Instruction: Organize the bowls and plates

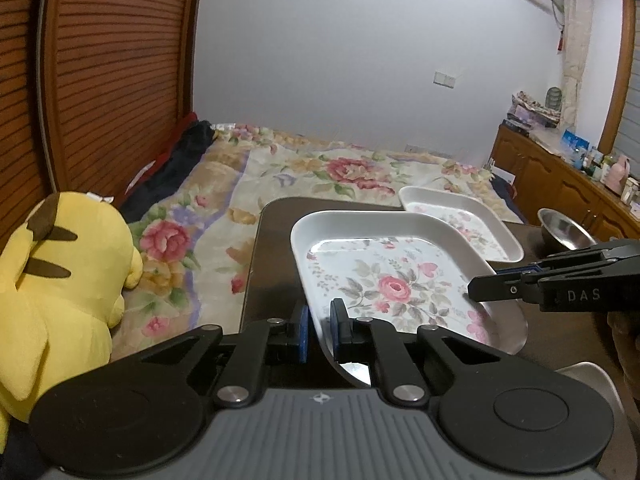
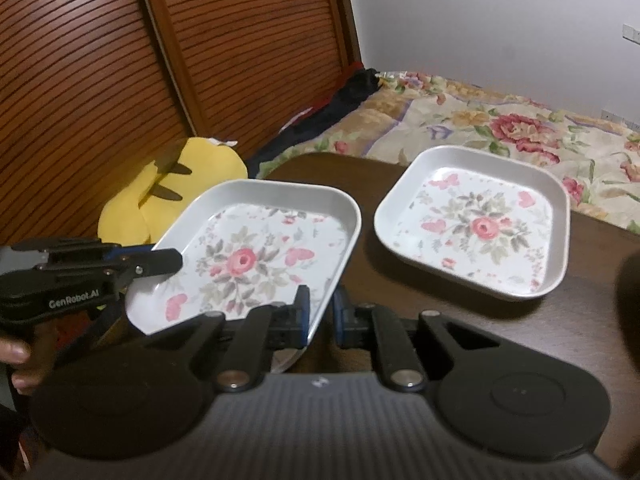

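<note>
Two grippers clamp one floral plate (image 2: 256, 256) by opposite rims, tilted above the dark tabletop (image 2: 360, 208): the left gripper (image 1: 320, 330) on its near-left edge, the right gripper (image 2: 320, 312) on its right edge. A second floral plate (image 2: 476, 224) lies flat beside it, a steel bowl (image 1: 564, 232) further right, a yellow plush toy (image 1: 60, 292) on the bed (image 1: 320, 168).

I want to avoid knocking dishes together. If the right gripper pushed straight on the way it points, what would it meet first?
Probably the second floral plate on the table, just beyond the plate both grippers are clamped on. Depth is unclear, so the held plate's far edge might pass left of it.
</note>
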### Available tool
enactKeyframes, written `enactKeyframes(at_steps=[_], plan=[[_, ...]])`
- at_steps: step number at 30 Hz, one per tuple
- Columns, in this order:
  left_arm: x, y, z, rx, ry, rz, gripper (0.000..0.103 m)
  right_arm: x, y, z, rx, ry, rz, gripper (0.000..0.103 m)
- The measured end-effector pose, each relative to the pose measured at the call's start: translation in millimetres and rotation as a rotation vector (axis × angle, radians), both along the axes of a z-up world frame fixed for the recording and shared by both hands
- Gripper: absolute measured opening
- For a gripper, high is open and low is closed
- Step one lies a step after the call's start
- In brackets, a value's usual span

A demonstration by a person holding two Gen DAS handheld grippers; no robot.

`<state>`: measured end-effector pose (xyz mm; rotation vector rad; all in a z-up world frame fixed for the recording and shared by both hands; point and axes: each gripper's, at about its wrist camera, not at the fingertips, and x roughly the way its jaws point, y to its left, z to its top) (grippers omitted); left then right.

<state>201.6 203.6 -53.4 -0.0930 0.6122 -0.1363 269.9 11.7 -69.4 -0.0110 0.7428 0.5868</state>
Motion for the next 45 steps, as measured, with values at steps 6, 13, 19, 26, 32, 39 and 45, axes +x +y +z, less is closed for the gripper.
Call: enactKeyframes(at_steps=[6,13,19,26,32,39,45], plan=[[-12.2,-13.4,14.1,0.011,-0.022,-0.015,0.013,-10.3,-11.4,14.4,0.011,-0.032,-0.009,0.014],[-26.8,-31.1,27.8,0.026,-0.048,-0.037,0.013,-26.0,-27.7,26.6,0.022,-0.061,-0.026,0.014],[-42.6,-44.1,37.1,0.024,-0.076,-0.065,0.013,-42.3,-44.5,33.8,0.029,-0.082,-0.044,0.014],[-60.0,-56.6,47.8,0.025,-0.098,-0.096,0.013,-63.7,-62.2,43.9,0.040,-0.101,-0.070,0.014],[-74.2,-67.0,53.1,0.026,-0.108,-0.122,0.013,-83.6,-76.6,49.8,0.049,-0.116,-0.090,0.014],[-88.1,-77.3,41.7,0.007,-0.088,-0.136,0.013,-99.0,-91.8,45.7,0.054,-0.114,-0.111,0.014],[-98.2,-82.1,27.2,-0.002,-0.053,-0.150,0.014,-109.8,-99.6,33.9,0.056,-0.092,-0.129,0.014]])
